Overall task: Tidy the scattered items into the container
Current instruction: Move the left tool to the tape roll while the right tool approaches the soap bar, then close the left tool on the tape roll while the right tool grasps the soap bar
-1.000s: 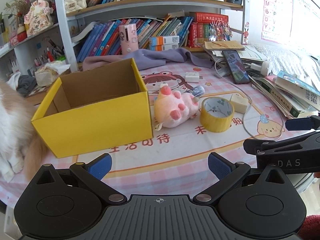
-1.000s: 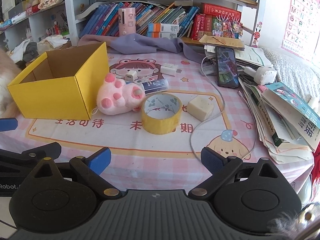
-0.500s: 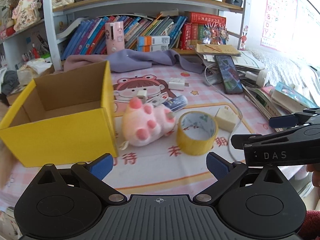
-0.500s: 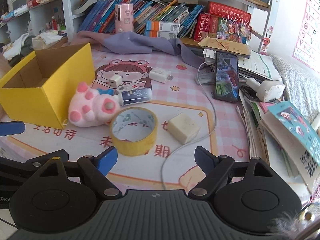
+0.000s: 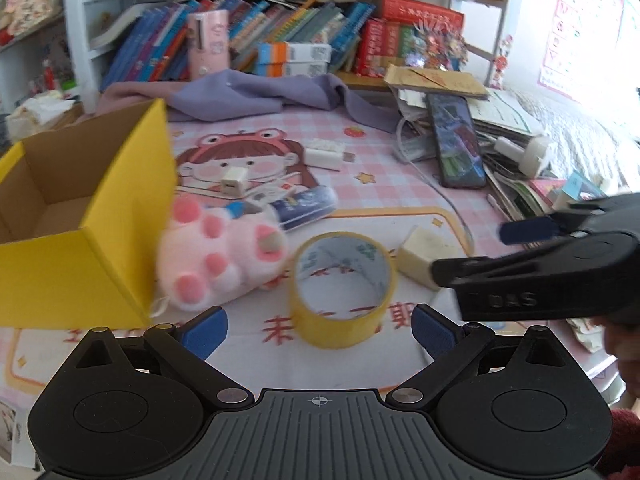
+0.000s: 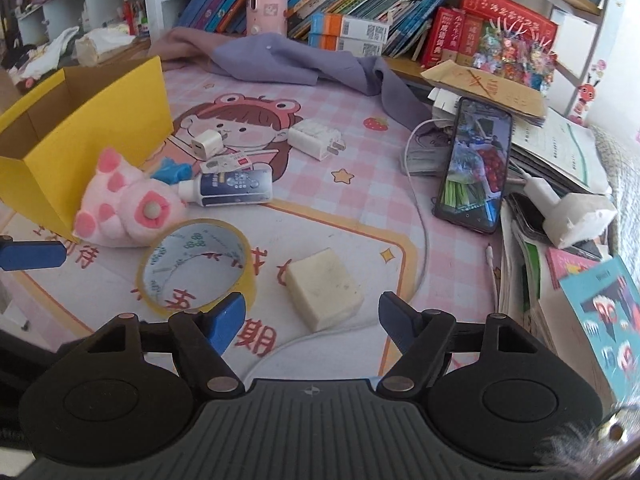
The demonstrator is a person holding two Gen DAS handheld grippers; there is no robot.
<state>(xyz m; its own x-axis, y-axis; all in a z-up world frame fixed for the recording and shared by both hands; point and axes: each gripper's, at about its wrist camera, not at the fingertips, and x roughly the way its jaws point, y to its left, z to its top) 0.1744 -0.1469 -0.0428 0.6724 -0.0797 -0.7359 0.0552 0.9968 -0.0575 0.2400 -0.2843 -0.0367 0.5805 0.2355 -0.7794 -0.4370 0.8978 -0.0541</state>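
Note:
A yellow cardboard box [image 5: 100, 216] stands open at the left. Beside it lie a pink plush paw [image 5: 216, 256], a yellow tape roll [image 5: 344, 288], a cream block [image 6: 324, 288], a white and blue tube [image 6: 232, 188] and two white chargers [image 6: 206, 144] [image 6: 314, 138]. My left gripper [image 5: 318, 332] is open, and the tape roll sits just ahead between its fingers. My right gripper [image 6: 311, 322] hovers at the cream block with its jaws closing. The block lies just beyond the fingertips and the pads do not touch it.
A phone [image 6: 476, 168] and a white cable [image 6: 420, 216] lie right of the block. Piled books and papers [image 6: 560, 160] crowd the right edge. A purple cloth [image 6: 288, 60] and a bookshelf [image 6: 320, 8] are behind. The left gripper's blue finger [image 6: 32, 254] shows at the left.
Both grippers have moved forward and to the right, closer to the tape roll and the block. The right gripper's fingers have narrowed. The furry animal at the left has dropped out of view.

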